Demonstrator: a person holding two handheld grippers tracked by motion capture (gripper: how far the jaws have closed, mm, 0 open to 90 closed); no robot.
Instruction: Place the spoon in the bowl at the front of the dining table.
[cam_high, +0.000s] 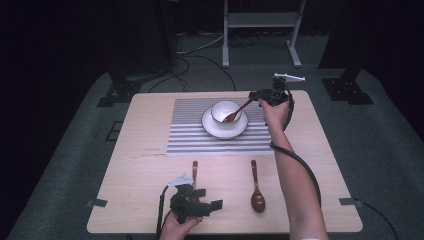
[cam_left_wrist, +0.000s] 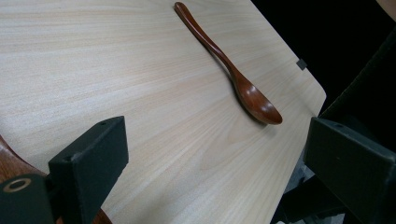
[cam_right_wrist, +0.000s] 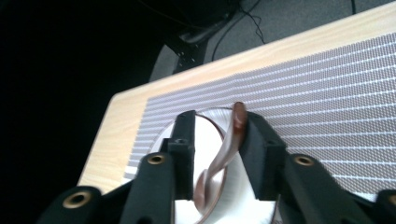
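Table (cam_high: 140, 165): left gripper (cam_high: 209, 199) hides spoon (cam_high: 194, 170) bowl.

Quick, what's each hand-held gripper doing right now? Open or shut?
Left hand-held gripper: open, holding nothing, beside a spoon.
Right hand-held gripper: shut on a spoon over the bowl.

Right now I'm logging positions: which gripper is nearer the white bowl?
Right. The right gripper holds a spoon dipping into the white bowl; the left gripper sits at the table's near edge.
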